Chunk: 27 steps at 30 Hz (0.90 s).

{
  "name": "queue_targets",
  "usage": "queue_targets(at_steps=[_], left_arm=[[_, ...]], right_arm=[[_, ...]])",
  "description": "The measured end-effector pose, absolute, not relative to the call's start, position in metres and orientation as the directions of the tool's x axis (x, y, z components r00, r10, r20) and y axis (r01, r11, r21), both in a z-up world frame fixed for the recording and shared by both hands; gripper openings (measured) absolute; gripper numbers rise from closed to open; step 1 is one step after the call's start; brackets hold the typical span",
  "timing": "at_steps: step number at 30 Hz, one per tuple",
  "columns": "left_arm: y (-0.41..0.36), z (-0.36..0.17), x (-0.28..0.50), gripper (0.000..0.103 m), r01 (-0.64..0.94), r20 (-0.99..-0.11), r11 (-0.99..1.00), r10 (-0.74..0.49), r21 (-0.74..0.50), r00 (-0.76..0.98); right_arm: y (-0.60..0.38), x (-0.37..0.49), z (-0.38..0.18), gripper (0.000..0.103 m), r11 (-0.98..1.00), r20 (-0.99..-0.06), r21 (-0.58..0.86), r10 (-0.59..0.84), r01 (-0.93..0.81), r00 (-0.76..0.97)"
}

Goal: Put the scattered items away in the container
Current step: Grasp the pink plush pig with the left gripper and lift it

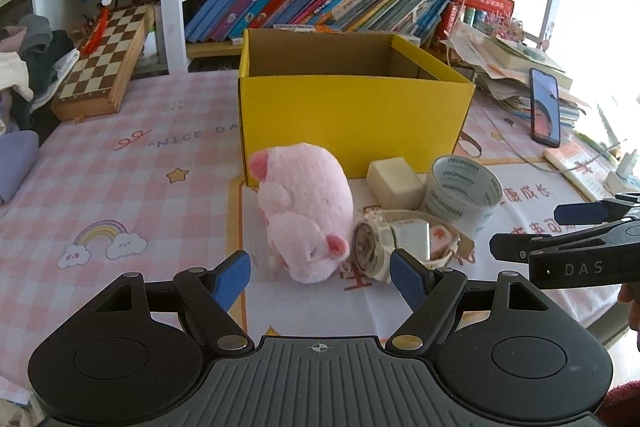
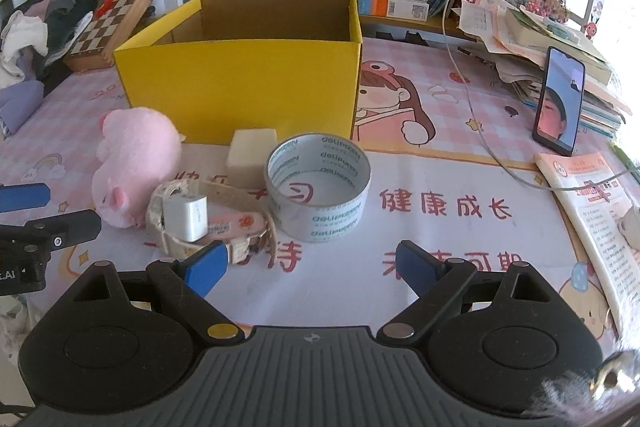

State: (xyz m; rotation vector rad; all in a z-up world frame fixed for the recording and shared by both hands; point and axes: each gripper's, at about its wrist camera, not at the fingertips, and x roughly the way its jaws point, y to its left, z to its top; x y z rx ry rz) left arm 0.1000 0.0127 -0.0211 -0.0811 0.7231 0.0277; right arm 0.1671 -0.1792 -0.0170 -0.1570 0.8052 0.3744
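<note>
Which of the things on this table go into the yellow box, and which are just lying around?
For the job: yellow box, pink plush pig, tape roll, foam block, white charger, watch.

Just lying about: chessboard, phone, booklet.

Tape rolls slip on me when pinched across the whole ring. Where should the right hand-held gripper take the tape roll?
Grip the tape roll's near wall from above, one finger inside the hole, one outside. It lies flat with its hole up, and the open right hand-held gripper faces that side.
</note>
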Motion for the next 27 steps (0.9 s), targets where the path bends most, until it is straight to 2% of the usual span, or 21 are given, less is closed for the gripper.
queue_targets(at_steps=[27], left_arm=[[0.026,-0.034,0.167,0.079,-0.155,-0.687,0.986,0.066,-0.069,0.724]], right_arm=[[-0.167,0.247,-0.034,0.091,0.897,-0.774,0.033,0.302,-0.442,0.556]])
